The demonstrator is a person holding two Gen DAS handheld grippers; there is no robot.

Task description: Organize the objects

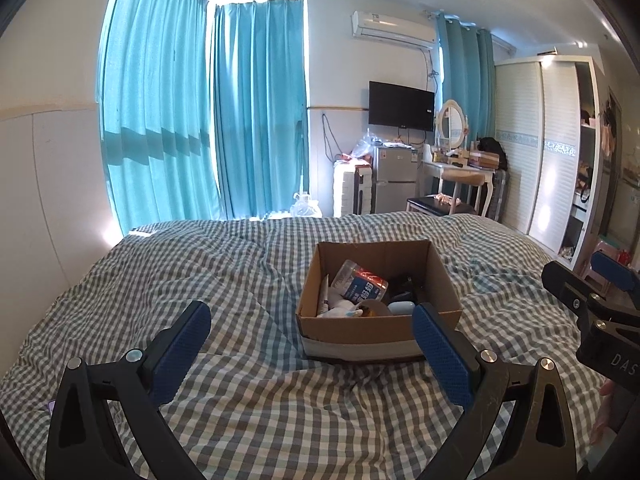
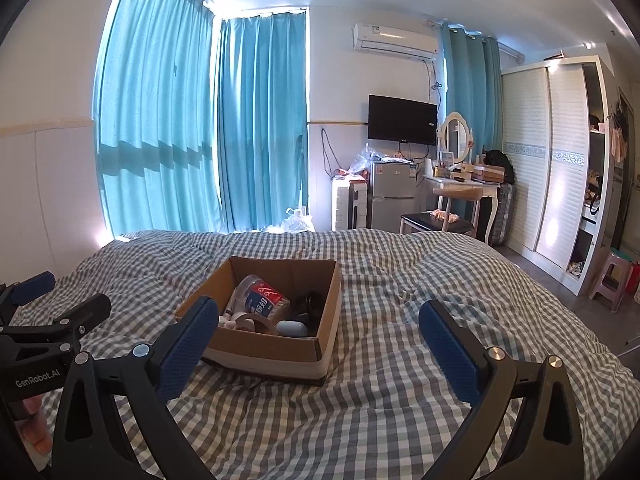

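Note:
An open cardboard box point(image 1: 444, 280) point(image 2: 328, 320) sits on the checked bed cover. It holds a clear plastic jar with a blue-red label point(image 1: 362, 282) point(image 2: 262, 298), a tape roll point(image 2: 256, 322), a pale blue case point(image 2: 292, 328), dark items and small white pieces. My left gripper point(image 1: 316, 340) is open and empty, held above the bed just in front of the box. My right gripper point(image 2: 320, 340) is open and empty, to the right of the box; it shows at the right edge of the left wrist view point(image 1: 584, 280).
The grey-white checked bed cover point(image 1: 240, 272) point(image 2: 400, 272) fills the foreground. Beyond it stand teal curtains point(image 2: 160, 120), a small fridge point(image 2: 390, 194), a wall TV point(image 2: 402, 120), a dressing table with chair point(image 2: 460, 196), a white wardrobe point(image 2: 552, 160) and a pink stool point(image 2: 612, 276).

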